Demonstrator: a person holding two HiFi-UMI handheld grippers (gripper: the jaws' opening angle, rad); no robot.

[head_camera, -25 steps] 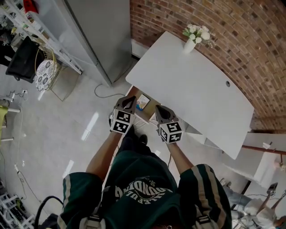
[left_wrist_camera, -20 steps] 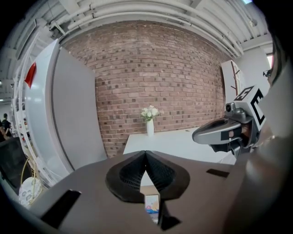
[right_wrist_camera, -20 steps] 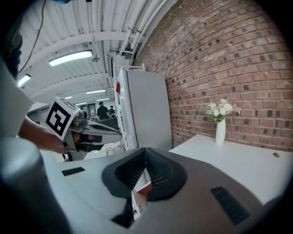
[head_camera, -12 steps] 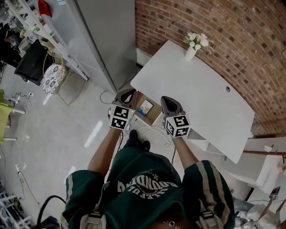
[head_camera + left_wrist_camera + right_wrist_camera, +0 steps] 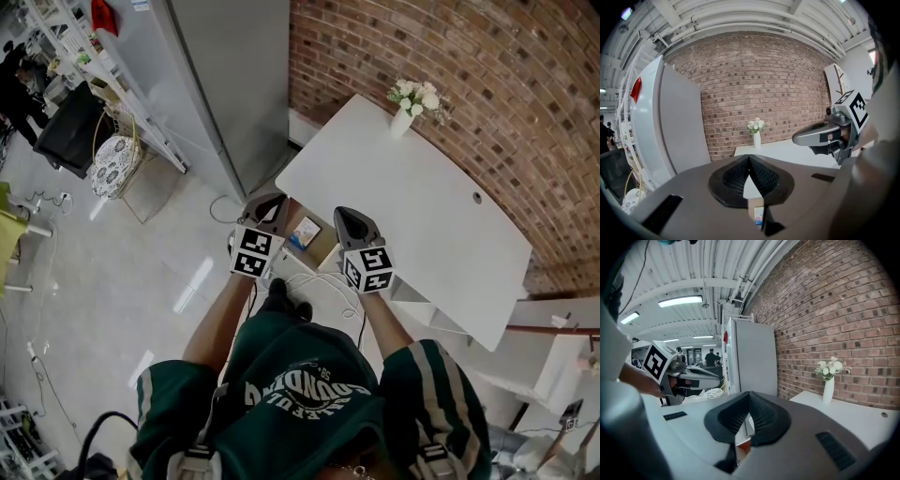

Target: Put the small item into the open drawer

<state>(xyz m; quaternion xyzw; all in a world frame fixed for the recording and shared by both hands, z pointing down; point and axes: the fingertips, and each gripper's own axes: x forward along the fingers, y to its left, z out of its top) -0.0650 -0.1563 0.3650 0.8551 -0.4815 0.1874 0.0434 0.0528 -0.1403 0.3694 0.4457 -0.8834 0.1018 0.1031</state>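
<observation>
The open drawer (image 5: 319,246) shows its brown inside under the near left corner of the white table (image 5: 412,197). A small blue-and-white item (image 5: 302,230) lies in it, also glimpsed under the jaws in the left gripper view as the small item (image 5: 758,216). My left gripper (image 5: 270,205) hovers just left of the drawer, shut and empty, as the left gripper (image 5: 749,157) shows in its own view. My right gripper (image 5: 349,219) hangs over the drawer's right side, also shut with nothing in it, seen again as the right gripper (image 5: 749,394).
A white vase of flowers (image 5: 411,92) stands at the table's far corner against the brick wall. A tall grey cabinet (image 5: 225,84) stands left of the table. White cables (image 5: 323,286) lie on the floor below the drawer. Shelving and a chair (image 5: 105,159) are far left.
Both grippers have shifted slightly toward the table edge and drawer while the head view tilted. Both stay shut and empty.
</observation>
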